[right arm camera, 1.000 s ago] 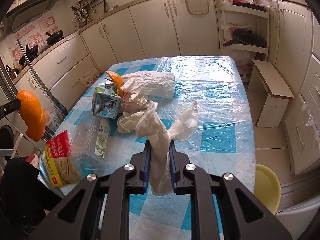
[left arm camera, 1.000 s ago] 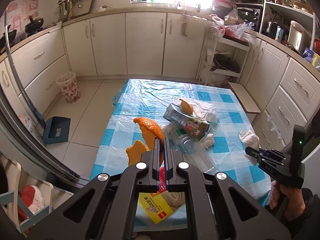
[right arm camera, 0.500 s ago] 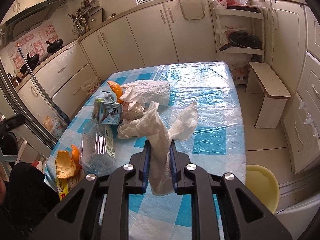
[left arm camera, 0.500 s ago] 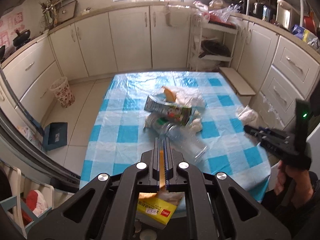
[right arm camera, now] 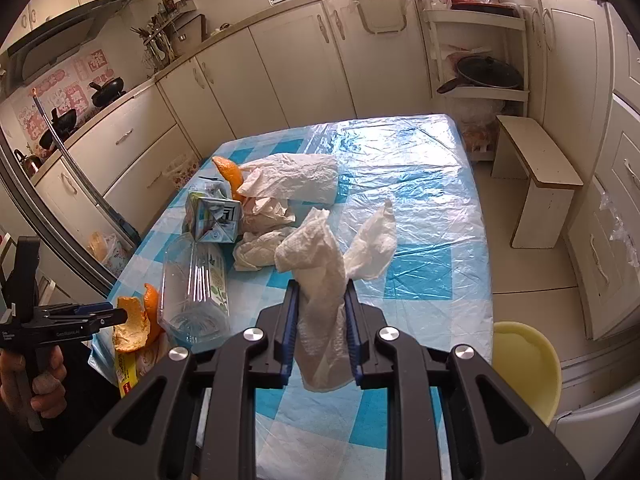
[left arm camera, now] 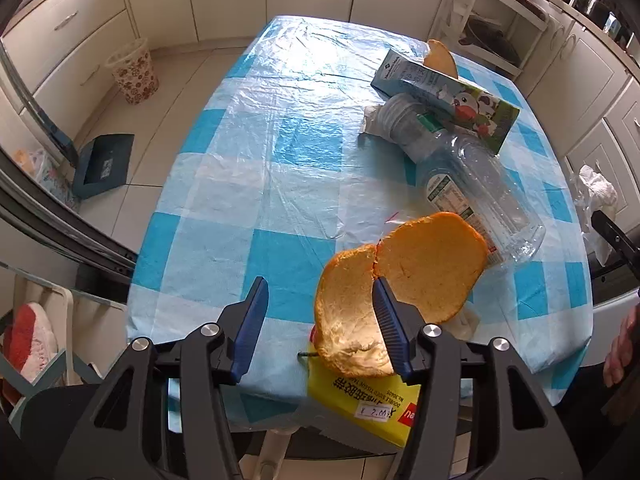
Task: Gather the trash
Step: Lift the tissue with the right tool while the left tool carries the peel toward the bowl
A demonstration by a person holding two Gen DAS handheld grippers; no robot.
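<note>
My left gripper is open above the table's near edge. A large orange peel lies against its right finger, on a yellow tissue pack. My right gripper is shut on a crumpled white paper towel and holds it above the checked tablecloth. A clear plastic bottle, a milk carton, a second peel and more tissues lie on the table. The peel and left gripper also show in the right wrist view.
A floral waste basket stands on the floor at the far left, with a dark dustpan nearer. A yellow bowl-shaped bin sits by the table's right corner. A wooden stool stands to the right. Cabinets ring the room.
My left gripper lowered to the table's near edge and opened, letting go of the orange peel, which now rests on the yellow pack. My right gripper keeps holding the paper towel, hardly moved.
</note>
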